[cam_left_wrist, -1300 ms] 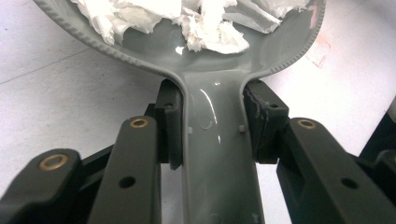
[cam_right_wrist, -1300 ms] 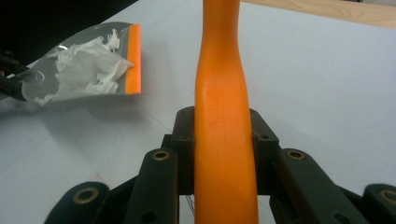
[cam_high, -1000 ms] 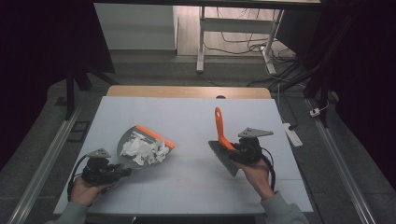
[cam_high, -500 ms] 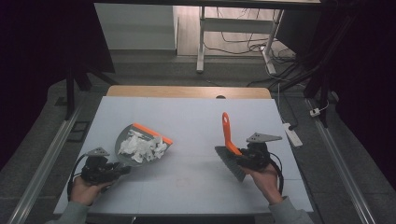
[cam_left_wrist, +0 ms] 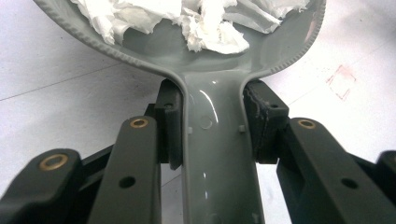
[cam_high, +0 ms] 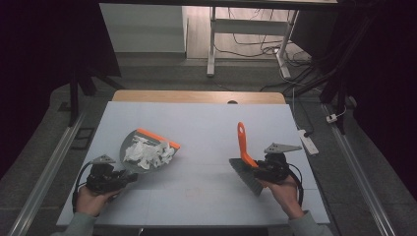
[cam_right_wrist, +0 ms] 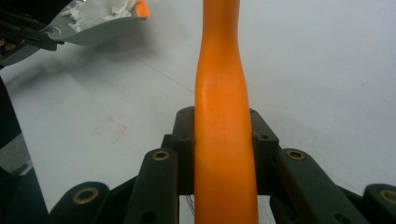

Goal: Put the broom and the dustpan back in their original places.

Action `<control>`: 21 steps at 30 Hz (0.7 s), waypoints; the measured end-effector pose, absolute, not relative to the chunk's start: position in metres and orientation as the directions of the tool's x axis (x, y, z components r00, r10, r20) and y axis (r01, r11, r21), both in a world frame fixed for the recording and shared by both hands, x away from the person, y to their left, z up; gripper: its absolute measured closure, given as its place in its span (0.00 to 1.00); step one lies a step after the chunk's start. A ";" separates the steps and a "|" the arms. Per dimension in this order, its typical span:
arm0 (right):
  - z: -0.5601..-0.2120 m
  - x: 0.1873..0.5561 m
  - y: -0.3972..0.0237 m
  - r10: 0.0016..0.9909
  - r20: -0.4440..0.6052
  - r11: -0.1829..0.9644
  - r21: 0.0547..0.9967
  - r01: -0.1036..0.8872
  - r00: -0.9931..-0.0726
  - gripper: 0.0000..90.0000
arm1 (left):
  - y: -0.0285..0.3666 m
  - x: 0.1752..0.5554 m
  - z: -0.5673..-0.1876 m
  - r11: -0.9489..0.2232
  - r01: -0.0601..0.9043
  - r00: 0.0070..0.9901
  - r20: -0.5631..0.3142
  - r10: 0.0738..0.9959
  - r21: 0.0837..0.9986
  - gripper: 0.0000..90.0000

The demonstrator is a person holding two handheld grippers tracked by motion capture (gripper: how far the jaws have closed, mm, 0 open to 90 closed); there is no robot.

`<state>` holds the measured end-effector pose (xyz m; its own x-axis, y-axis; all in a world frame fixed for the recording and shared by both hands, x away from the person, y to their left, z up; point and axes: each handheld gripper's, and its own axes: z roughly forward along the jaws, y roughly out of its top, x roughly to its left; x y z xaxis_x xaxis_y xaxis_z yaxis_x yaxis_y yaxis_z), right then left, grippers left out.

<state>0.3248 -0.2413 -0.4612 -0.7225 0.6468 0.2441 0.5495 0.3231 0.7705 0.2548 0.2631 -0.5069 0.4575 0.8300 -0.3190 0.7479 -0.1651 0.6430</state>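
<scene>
your left gripper (cam_high: 129,178) is clamped tight on the flat handle of the grey plastic dustpan with the orange front lip (cam_high: 147,150), both pads (cam_left_wrist: 169,122) pressing the handle's edges just behind where it widens into the pan. the heap of crumpled white tissue scraps (cam_high: 147,153) lies in the pan straight ahead of those jaws, some pieces close to the open lip. your right gripper (cam_high: 252,167) is closed just as firmly on the orange-handled hand brush with dark bristles (cam_high: 244,160); the handle runs up between its jaws and past them, the bristle head hangs below and toward you, near the pale blue table top (cam_high: 206,128).

the likeliest trouble is the tissue. it is light and loose, and i judge that any dip of the lip away from your left jaws, or a quick swing, would let scraps slide out over the orange edge onto the table. keep the pan level or tipped back toward the gripper.

second, the dustpan handle is smooth and glossy, held only by its two narrow edges. a twist of your wrist could let it rotate between the pads and spill the load.

third, the brush: its head sits low beside your right hand, so a careless sweep toward the pan might knock the rim or flick scraps out rather than in.
</scene>
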 end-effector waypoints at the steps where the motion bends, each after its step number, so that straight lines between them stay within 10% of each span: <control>1: -0.461 0.325 -0.242 0.646 0.251 0.320 0.768 0.555 -0.721 0.78 | 0.263 0.255 -0.507 -0.161 0.749 0.453 -0.318 0.833 0.643 0.69; 21: -0.460 0.325 -0.244 0.632 0.272 0.323 0.759 0.566 -0.726 0.78 | 0.246 0.262 -0.511 -0.069 0.776 0.317 -0.293 0.902 0.628 0.69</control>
<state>0.3253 -0.2435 -0.4603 -0.7257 0.6318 0.2722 0.5657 0.3229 0.7588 0.2620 0.2461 -0.5115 0.3167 0.9023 -0.2926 0.7755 -0.0687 0.6276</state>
